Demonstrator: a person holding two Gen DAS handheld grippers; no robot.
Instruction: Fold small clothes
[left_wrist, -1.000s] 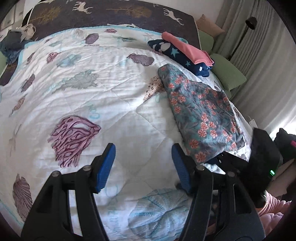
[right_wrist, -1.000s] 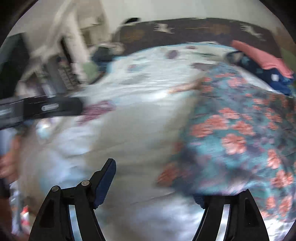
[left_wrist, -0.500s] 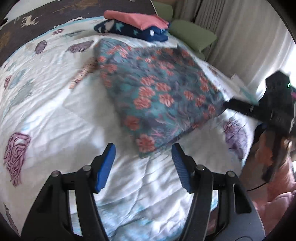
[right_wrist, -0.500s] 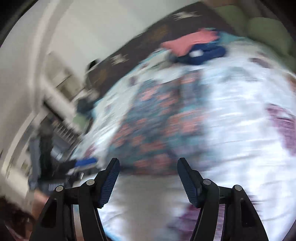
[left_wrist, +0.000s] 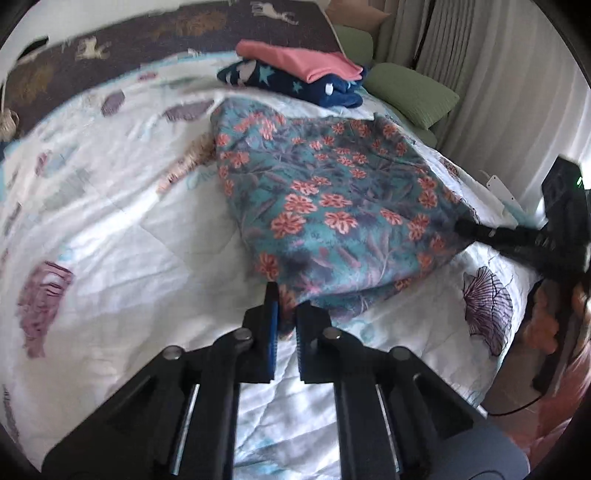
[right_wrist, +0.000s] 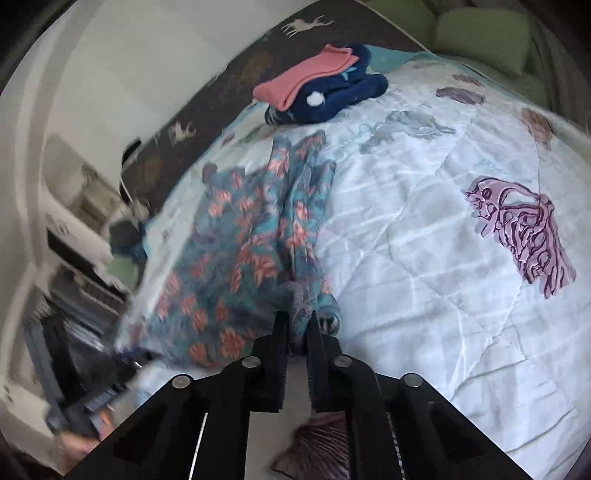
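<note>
A teal garment with orange flowers (left_wrist: 332, 206) lies spread on the white quilt (left_wrist: 122, 236). My left gripper (left_wrist: 286, 314) is shut on its near corner. My right gripper (right_wrist: 297, 326) is shut on another corner of the same garment (right_wrist: 240, 251), where the cloth bunches between the pads. In the left wrist view the right gripper (left_wrist: 476, 232) shows at the garment's right edge. In the right wrist view the left gripper (right_wrist: 122, 369) shows, blurred, at the garment's lower left edge.
A folded stack, a pink piece (left_wrist: 299, 59) on a navy star-print piece (left_wrist: 295, 83), sits at the bed's far side (right_wrist: 321, 85). Green pillows (left_wrist: 410, 92) and curtains lie beyond it. The bed's edge runs at right, with shelving (right_wrist: 74, 236) across the room.
Both grippers were open above the quilt and have closed on corners of the floral garment. The right gripper swung around to the garment's far side.
</note>
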